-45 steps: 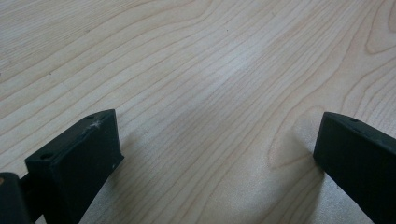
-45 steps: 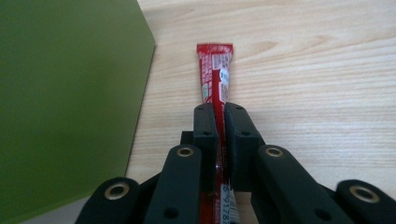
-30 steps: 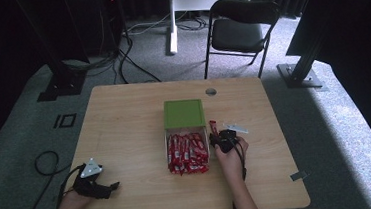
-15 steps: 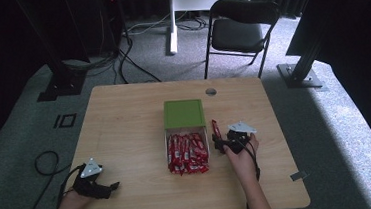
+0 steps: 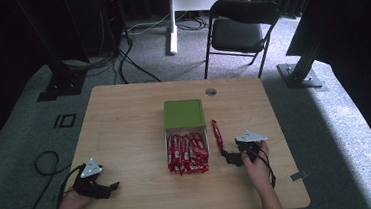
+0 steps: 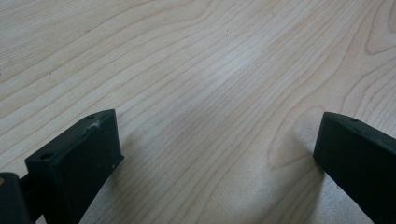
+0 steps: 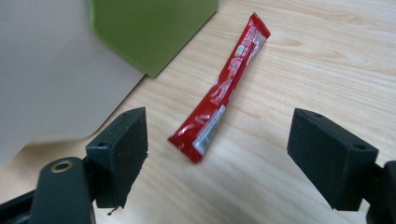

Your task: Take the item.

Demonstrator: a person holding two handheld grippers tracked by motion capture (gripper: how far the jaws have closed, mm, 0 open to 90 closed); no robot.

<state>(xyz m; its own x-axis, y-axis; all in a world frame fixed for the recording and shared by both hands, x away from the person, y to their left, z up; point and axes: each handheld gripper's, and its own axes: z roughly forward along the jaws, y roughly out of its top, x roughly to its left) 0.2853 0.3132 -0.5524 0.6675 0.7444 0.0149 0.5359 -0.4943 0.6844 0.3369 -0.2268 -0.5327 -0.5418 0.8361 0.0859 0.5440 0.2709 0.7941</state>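
Red sachet (image 7: 223, 88) lies loose on your wooden table (image 5: 125, 124), just right of the green box (image 5: 183, 113).

Your right gripper (image 5: 231, 157) has just been opening; its jaws stand wide, nothing between them, the sachet just ahead. Your left gripper (image 5: 107, 188) rests open at the near-left corner, over bare wood.

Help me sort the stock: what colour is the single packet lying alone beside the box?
Red, with white print; the packet shows best in the right gripper view.
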